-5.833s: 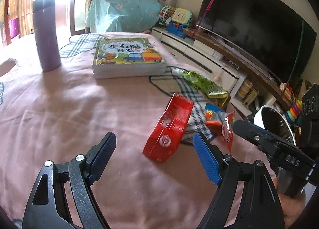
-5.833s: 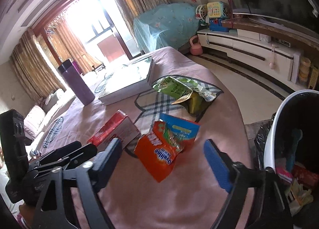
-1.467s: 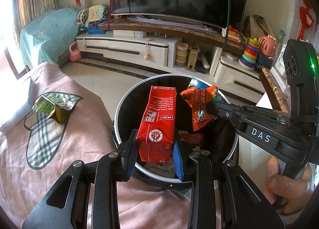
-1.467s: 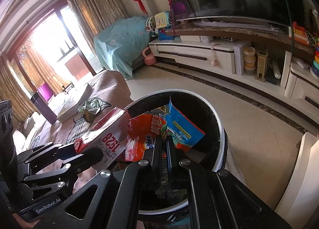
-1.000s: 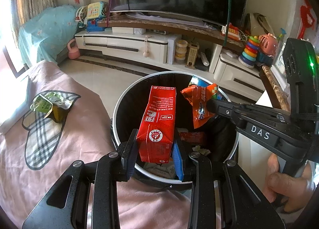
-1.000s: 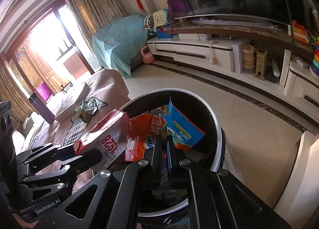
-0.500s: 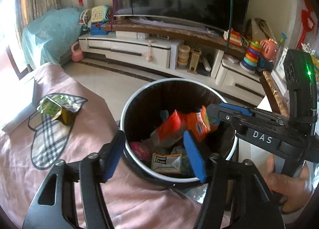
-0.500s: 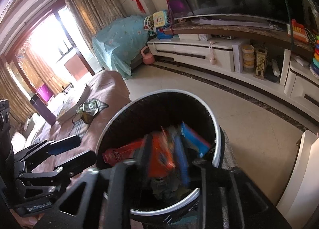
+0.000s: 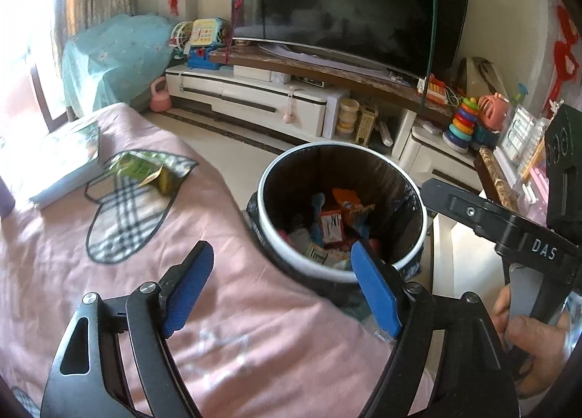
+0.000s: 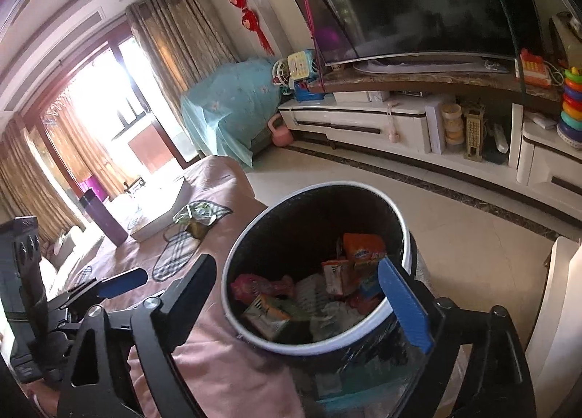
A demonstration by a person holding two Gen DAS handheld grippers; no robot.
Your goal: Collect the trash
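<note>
A round bin with a white rim (image 9: 417, 199) (image 10: 406, 232) stands beside the pink-covered table. Inside lie the red carton (image 9: 331, 227) (image 10: 334, 274), an orange snack bag (image 9: 345, 198) (image 10: 363, 249) and other wrappers. My left gripper (image 9: 282, 290) is open and empty, over the table edge next to the bin. My right gripper (image 10: 305, 294) is open and empty, straddling the bin's near rim. A green wrapper (image 9: 145, 172) (image 10: 198, 214) lies on the table on a plaid heart patch.
A book (image 9: 62, 159) (image 10: 156, 207) and a purple flask (image 10: 103, 216) stand farther back on the table. A TV (image 9: 349, 7) on a low white cabinet (image 9: 254, 105) faces the bin across tiled floor. Toys fill the shelf at right (image 9: 462, 119).
Both grippers have opened and dropped the red carton and snack bags into the bin. Both have since pulled back and up, away from the bin's mouth.
</note>
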